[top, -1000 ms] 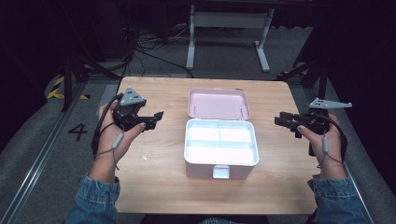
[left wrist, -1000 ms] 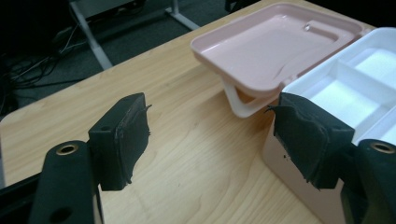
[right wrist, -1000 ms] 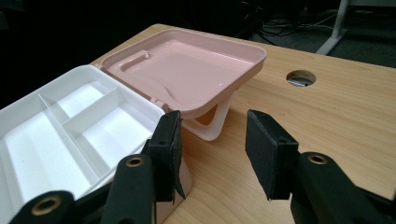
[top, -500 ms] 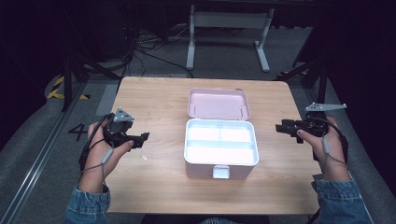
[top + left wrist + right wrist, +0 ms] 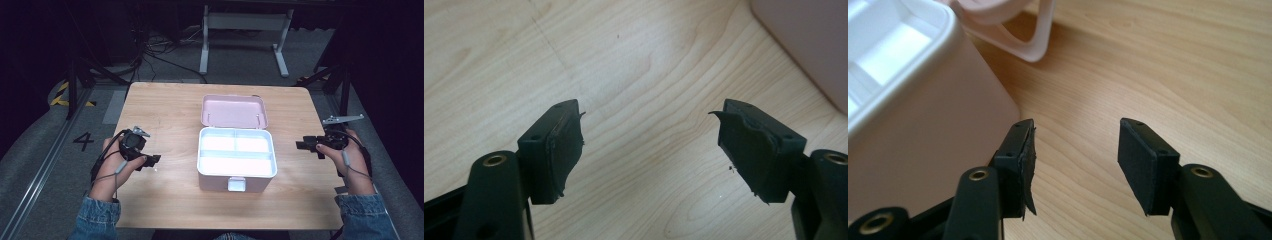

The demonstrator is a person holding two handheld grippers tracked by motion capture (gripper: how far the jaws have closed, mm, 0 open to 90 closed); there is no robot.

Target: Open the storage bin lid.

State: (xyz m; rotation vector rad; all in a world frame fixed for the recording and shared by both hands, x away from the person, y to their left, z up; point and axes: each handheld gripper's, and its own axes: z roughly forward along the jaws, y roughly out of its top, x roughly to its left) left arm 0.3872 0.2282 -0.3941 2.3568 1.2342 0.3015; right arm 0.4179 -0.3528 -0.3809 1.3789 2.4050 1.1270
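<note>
At the left of the high view, the left gripper (image 5: pixel 150 161) hovered low over the wooden table (image 5: pixel 165 105), its jaws spread wide with nothing but bare wood between them in the left gripper view. One pink plastic storage box (image 5: pixel 237 165) sat in the middle of the frame, its hinged lid (image 5: pixel 234 111) thrown back flat toward the top and a white latch (image 5: pixel 236 184) on the near wall. Inside lay one white tray split into three compartments, all apparently empty. At the right of the frame, the right gripper (image 5: pixel 306 146) pointed at the box's side; its jaws had just been opening and stood wide apart, holding nothing, with the box's pink wall (image 5: pixel 923 145) just beside the left jaw in the right gripper view.

The box looked light, rigid and smooth-walled, so likely slippery under the pads. The thin lid edge or the upper rim seemed the surest places to pinch, one gripper steadying the body.

Count: two grippers, one box, one lid, one latch.
</note>
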